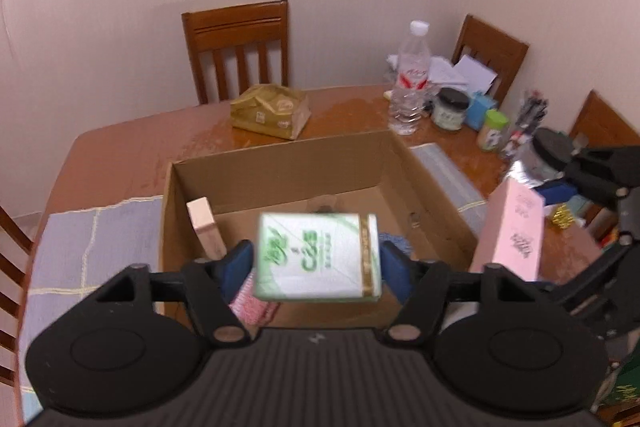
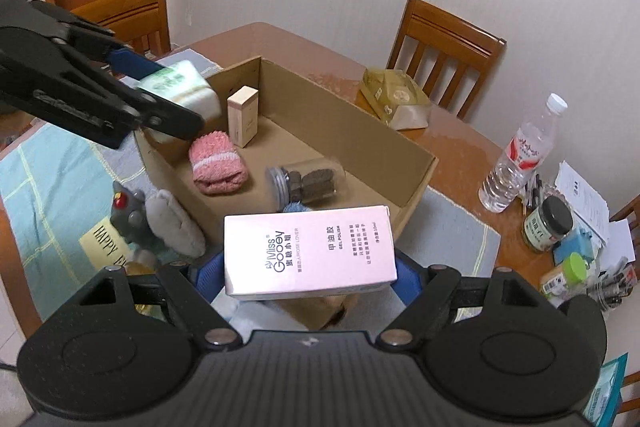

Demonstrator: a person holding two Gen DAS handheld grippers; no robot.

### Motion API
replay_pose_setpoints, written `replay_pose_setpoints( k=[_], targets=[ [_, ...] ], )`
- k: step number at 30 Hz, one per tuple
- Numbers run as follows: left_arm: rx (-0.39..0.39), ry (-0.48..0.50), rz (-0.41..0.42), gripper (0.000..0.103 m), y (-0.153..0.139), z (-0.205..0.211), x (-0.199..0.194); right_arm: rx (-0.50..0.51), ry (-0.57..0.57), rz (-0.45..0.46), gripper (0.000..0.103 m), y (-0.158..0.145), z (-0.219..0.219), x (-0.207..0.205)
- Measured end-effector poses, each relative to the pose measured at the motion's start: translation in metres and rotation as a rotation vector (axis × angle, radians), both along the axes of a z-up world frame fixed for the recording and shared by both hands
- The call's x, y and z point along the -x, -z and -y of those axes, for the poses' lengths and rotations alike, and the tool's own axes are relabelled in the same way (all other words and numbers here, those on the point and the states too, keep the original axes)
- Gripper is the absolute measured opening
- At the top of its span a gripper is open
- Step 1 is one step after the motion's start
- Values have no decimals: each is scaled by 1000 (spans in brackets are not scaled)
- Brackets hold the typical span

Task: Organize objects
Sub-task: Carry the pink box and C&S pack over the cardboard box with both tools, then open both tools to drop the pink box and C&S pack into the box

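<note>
Left wrist view: the left tongs (image 1: 316,263) grip a green-and-white packet (image 1: 318,259) across its short ends, blue pads pressed to both sides, held above the open cardboard box (image 1: 280,163) on the counter (image 1: 120,155). A small beige carton (image 1: 206,225) stands upright inside the box by its left wall. At the right edge, the pink box (image 1: 516,231) hangs in the right tongs. A gold bag (image 1: 272,111) and a water bottle (image 1: 412,75) sit beyond the box.

Right wrist view: the right tongs (image 2: 310,277) clamp the pink box (image 2: 308,253) between wide-set blue pads, just above the cardboard box's near corner. Inside the cardboard box (image 2: 360,123) lie a rolled pink towel (image 2: 216,163), the beige carton (image 2: 243,115) and a clear jar (image 2: 306,181) on its side. The left tongs (image 2: 168,95) hold the packet (image 2: 184,87) over the box's left wall. A grey toy (image 2: 134,215) lies on the mat (image 2: 48,179) outside.
</note>
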State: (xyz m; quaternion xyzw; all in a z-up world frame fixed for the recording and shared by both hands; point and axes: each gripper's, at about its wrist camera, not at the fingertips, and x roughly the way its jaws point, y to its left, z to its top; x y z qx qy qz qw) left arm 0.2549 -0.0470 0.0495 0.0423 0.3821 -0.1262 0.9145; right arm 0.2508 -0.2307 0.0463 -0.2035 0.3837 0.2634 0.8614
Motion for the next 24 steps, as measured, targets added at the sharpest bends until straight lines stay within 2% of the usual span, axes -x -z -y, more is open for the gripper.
replay_pose_setpoints(
  k=[2, 3, 12, 14, 15, 16, 21, 24],
  targets=[
    [-22, -9, 10, 94, 2, 2, -3, -3, 3, -2, 85, 1, -3, -4],
    [-24, -6, 19, 95, 3, 2, -1, -4, 6, -3, 85, 0, -4, -7],
    [-34, -21, -1, 99, 6, -12, 13, 15, 20, 21, 86, -3, -20, -28],
    [-38, -32, 2, 100, 7, -18, 18, 16, 31, 32, 91, -5, -23, -33],
    [-43, -36, 2, 100, 8, -22, 20, 16, 35, 36, 100, -5, -25, -35],
    [-47, -40, -2, 100, 9, -24, 22, 21, 42, 45, 103, -6, -28, -36],
    [-38, -73, -24, 100, 17, -35, 29, 32, 17, 63, 103, -3, -35, -30],
    [-33, -81, -32, 100, 22, -40, 35, 43, 22, 43, 103, 3, -37, -25]
  ],
)
